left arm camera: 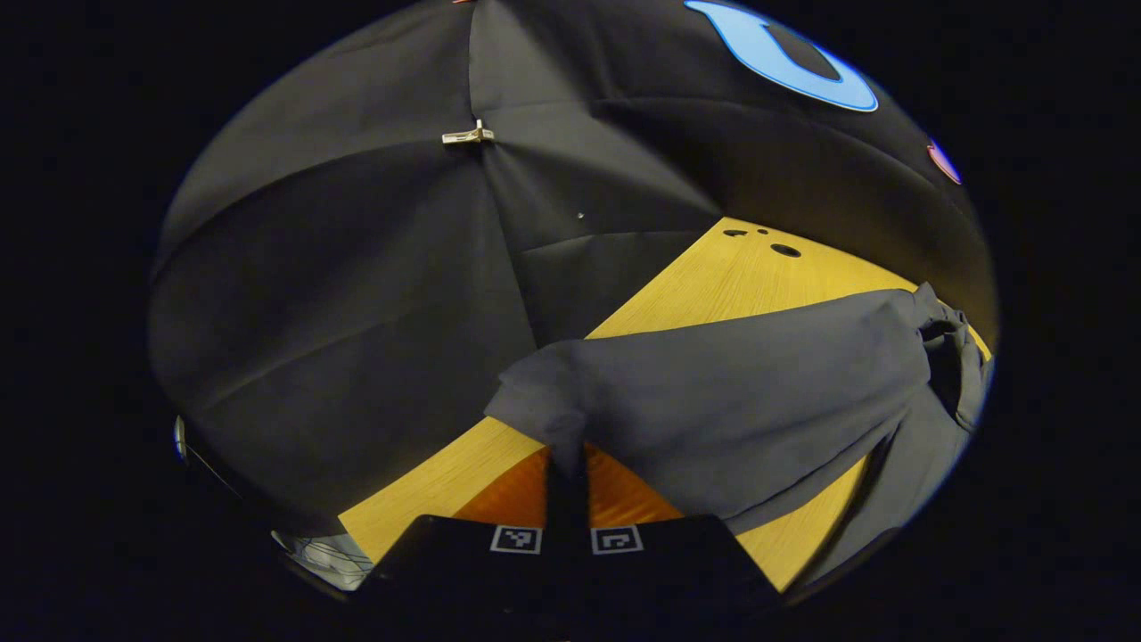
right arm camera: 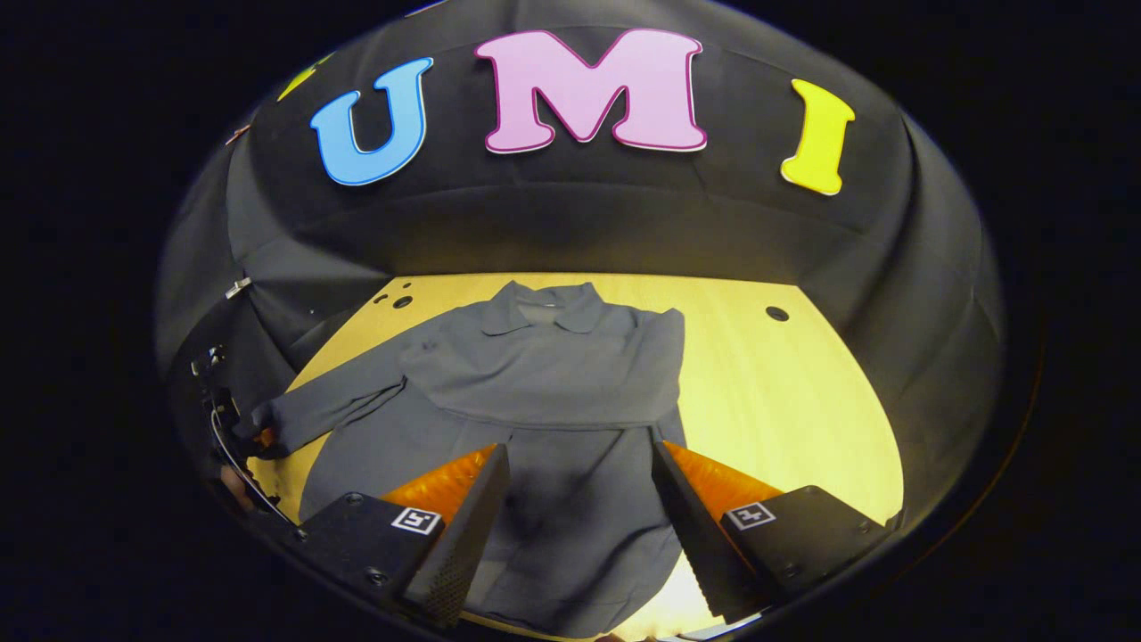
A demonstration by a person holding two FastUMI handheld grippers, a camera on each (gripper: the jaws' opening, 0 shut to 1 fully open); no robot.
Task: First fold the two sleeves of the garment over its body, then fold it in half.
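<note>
**Left sleeve gripped, right one folded**

The grey garment (right arm camera: 544, 392) lies flat on the bench (right arm camera: 784, 392). The left gripper (left arm camera: 567, 464) has its fingers clenched on the sleeve cuff (left arm camera: 544, 392), outstretched beside the garment. The right gripper (right arm camera: 579, 499) hovers over the hem, fingers spread apart.

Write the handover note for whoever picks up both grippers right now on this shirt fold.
Left gripper: jaws shut on the cuff of the left sleeve, lifted slightly off the wooden table.
Right gripper: jaws open, over the lower body of the grey shirt, holding nothing.
Shirt lies flat, collar toward the booth wall, hem toward you.
Done: the right sleeve seems already folded over the body; no sleeve lies out on that side.
Left: carry the gripped sleeve across the body and release, then fold the shirt in half.
</note>
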